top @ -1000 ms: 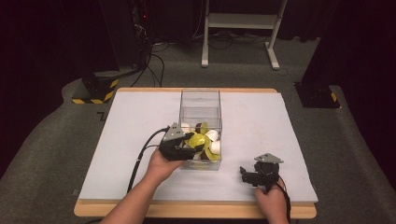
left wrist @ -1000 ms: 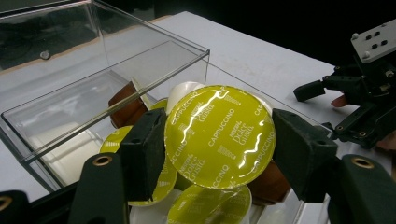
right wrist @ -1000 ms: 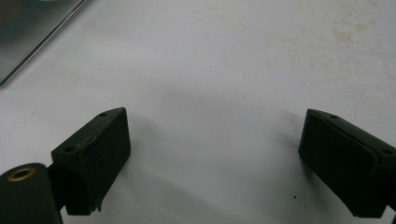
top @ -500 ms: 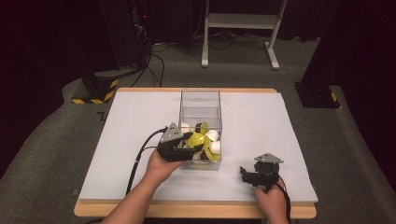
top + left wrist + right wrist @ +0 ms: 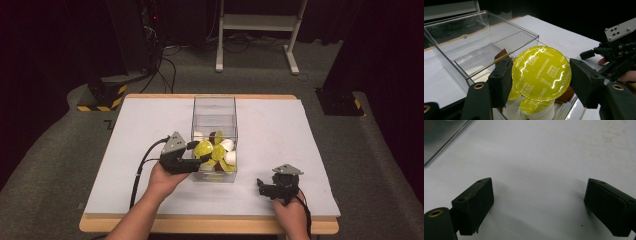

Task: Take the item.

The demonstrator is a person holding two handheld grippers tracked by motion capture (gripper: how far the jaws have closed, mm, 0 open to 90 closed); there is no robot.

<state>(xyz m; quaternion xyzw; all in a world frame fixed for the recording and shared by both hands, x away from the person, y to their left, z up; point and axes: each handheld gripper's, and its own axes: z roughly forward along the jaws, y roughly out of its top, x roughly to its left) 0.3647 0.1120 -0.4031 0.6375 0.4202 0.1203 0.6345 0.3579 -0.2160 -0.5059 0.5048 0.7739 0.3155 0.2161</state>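
Where grey carpet meets a dark room, the white table (image 5: 150,125) bears the left gripper (image 5: 197,156), clamped on a yellow capsule (image 5: 541,72) above the clear box (image 5: 214,107); the right gripper (image 5: 264,186), jaws apart, hovers just above the bare tabletop.

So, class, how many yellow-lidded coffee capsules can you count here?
3 seen clearly: one capsule gripped in the left tongs above the clear box, two more beneath it inside the box. Others may be hidden.
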